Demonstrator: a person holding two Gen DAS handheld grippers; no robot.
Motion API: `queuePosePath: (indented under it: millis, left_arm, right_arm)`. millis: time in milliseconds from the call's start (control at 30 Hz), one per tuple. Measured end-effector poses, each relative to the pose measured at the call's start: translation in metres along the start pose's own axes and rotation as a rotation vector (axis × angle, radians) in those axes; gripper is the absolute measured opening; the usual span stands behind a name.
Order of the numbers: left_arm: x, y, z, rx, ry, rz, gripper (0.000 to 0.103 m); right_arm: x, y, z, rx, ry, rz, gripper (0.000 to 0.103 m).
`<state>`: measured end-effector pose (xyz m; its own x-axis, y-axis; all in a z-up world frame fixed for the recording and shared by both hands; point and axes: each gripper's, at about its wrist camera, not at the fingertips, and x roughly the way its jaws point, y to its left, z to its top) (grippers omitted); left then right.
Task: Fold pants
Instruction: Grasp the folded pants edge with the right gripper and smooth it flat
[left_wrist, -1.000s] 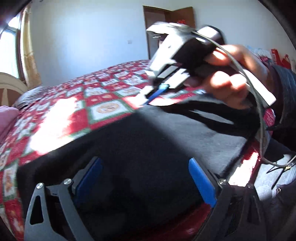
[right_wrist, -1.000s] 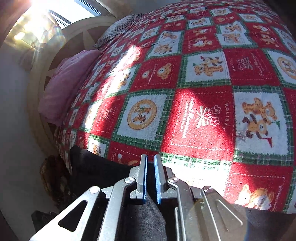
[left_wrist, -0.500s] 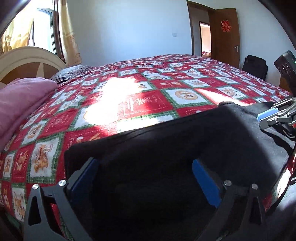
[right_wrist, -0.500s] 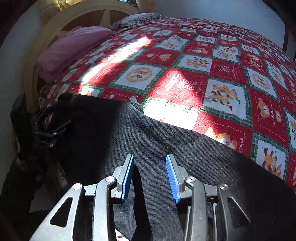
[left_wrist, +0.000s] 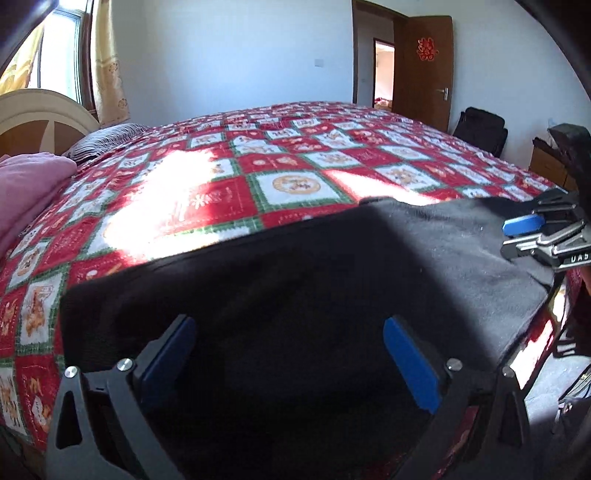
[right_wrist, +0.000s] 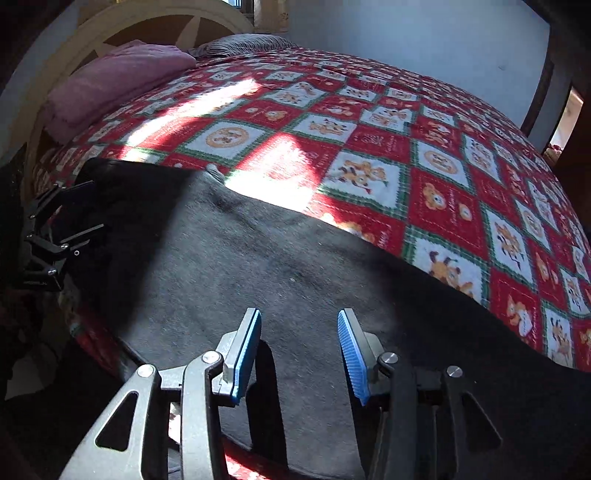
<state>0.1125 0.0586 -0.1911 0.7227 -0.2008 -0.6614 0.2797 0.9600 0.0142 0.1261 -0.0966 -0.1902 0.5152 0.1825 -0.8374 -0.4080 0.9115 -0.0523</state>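
Both grippers stand over the black, soft-knit pants (right_wrist: 258, 258), which lie spread flat along the near edge of the bed, on its red, green and white checked cartoon-print bedspread (right_wrist: 369, 147). The left gripper (left_wrist: 288, 354) has its jaws wide apart with nothing between the blue pads, hovering above the shaded end of the cloth; the right gripper (right_wrist: 299, 350) also has its jaws apart, somewhat narrower, and holds nothing. By my judgement the work is at an early or middle stage: the garment forms one broad, fairly smooth dark slab with a straight far hem and a small raised nub (right_wrist: 214, 171) on that edge, but no compact folded packet shows, so at least one more fold seems to be left. Whether the slab is already one layer doubled over another I cannot tell, since the black fabric swallows seams and edges, above all in the shadowed part. The near edge of the pants drops below both cameras and is cut off, as is the end at the right of the right wrist view. A folded pink blanket (right_wrist: 118, 77) and a striped grey pillow (right_wrist: 240, 42) rest by the cream wooden headboard (right_wrist: 122, 18), well apart from the pants
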Motion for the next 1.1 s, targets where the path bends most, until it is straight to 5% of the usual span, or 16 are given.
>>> queuePosePath:
  millis: [167,433,567,633,867,1100]
  left_arm:
    - [-0.003,-0.003,0.002,-0.007,-0.011,0.012,0.103]
    - [-0.020,-0.040,0.023,0.043,-0.063,-0.037,0.103]
    - [-0.008,-0.061,0.018,0.078,-0.025,-0.071,0.103]
    - [0.004,-0.069,0.008,0.094,0.027,-0.077,0.103]
    - [0.001,-0.070,0.006,0.099,0.017,-0.072,0.103]
    - [-0.008,-0.085,0.026,0.088,-0.035,-0.101,0.103]
  right_arm:
    - [0.002,-0.015,-0.010,0.022,-0.051,0.056,0.046]
    - [-0.002,-0.011,-0.008,0.026,-0.043,0.044,0.046]
    - [-0.007,-0.017,-0.011,0.027,-0.038,0.006,0.048]
    - [-0.012,-0.025,-0.014,0.042,-0.038,-0.003,0.050]
    - [-0.014,-0.084,-0.037,0.142,-0.007,-0.065,0.054]
    - [-0.023,-0.117,-0.040,0.266,-0.043,0.064,0.055]
